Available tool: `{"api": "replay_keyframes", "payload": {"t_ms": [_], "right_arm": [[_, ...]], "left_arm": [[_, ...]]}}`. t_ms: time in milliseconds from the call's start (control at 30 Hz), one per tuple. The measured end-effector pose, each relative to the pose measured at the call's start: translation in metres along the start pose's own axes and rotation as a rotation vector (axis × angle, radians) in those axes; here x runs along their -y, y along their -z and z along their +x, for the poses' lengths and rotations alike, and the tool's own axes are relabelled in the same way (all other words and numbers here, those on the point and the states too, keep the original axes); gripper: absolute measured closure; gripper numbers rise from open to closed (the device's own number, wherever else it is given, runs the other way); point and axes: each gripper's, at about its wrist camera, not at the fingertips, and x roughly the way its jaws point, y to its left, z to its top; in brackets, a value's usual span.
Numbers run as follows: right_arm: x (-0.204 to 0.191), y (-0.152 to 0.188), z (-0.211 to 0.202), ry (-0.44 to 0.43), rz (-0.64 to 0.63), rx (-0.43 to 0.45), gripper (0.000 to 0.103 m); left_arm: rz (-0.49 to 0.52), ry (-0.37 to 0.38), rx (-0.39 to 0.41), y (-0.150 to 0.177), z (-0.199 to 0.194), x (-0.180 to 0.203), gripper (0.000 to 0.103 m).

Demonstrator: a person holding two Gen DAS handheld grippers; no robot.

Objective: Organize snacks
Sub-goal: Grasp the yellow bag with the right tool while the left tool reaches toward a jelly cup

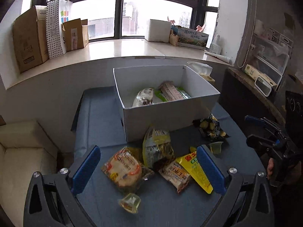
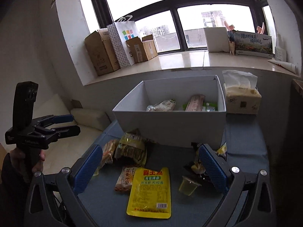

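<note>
A white box [image 1: 151,119] stands on the blue table and holds several snack packs [image 1: 144,97]; it also shows in the right wrist view [image 2: 170,124]. Loose snacks lie in front of it: a round cracker pack [image 1: 124,170], a yellow-green bag [image 1: 158,147], a flat yellow pouch [image 2: 149,191], a small wafer pack [image 2: 125,178], a dark packet [image 1: 210,126] and jelly cups [image 1: 129,202] [image 2: 189,185]. My left gripper [image 1: 149,168] is open and empty over the pile. My right gripper [image 2: 151,168] is open and empty above the yellow pouch.
A tissue pack [image 2: 241,96] sits right of the box. Cardboard boxes and a paper bag [image 1: 56,28] line the windowsill behind. A cream sofa [image 1: 22,151] is left of the table, a dark cabinet [image 1: 246,94] to the right.
</note>
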Motion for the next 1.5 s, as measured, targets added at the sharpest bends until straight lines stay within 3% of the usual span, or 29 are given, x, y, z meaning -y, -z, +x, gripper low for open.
{"api": "replay_keyframes", "payload": {"t_ms": [200, 467, 800, 900, 1067, 1167, 1200, 1233, 1333, 1500], "right_arm": [[-0.015, 0.056, 0.036, 0.033, -0.082, -0.164, 0.0], [-0.023, 0.074, 0.081, 0.048, -0.183, -0.298, 0.0], [-0.007, 0.069, 0.132, 0.069, -0.209, -0.377, 0.0], [-0.002, 0.068, 0.135, 0.046, -0.201, -0.378, 0.0], [-0.009, 0.077, 0.133, 0.078, -0.303, -0.392, 0.0], [-0.006, 0.075, 0.131, 0.088, -0.284, -0.387, 0.015], [-0.005, 0.072, 0.129, 0.097, -0.272, -0.378, 0.033], [-0.003, 0.07, 0.126, 0.095, -0.258, -0.373, 0.043], [0.007, 0.066, 0.122, 0.057, -0.201, -0.359, 0.055], [0.01, 0.064, 0.105, 0.018, -0.174, -0.33, 0.066]], "left_arm": [[-0.031, 0.013, -0.053, 0.056, 0.002, 0.003, 0.0], [-0.079, 0.034, -0.089, 0.083, 0.006, -0.001, 0.0], [-0.096, 0.046, -0.084, 0.086, 0.006, -0.007, 0.0], [-0.094, 0.042, -0.091, 0.088, 0.008, -0.008, 0.0], [-0.104, 0.042, -0.099, 0.091, 0.01, -0.011, 0.0], [-0.109, 0.041, -0.107, 0.092, 0.013, -0.012, 0.0], [-0.112, 0.041, -0.11, 0.093, 0.014, -0.013, 0.0], [-0.113, 0.038, -0.115, 0.093, 0.015, -0.013, 0.0], [-0.117, 0.038, -0.126, 0.095, 0.02, -0.015, 0.0], [-0.12, 0.032, -0.147, 0.1, 0.029, -0.017, 0.0]]}}
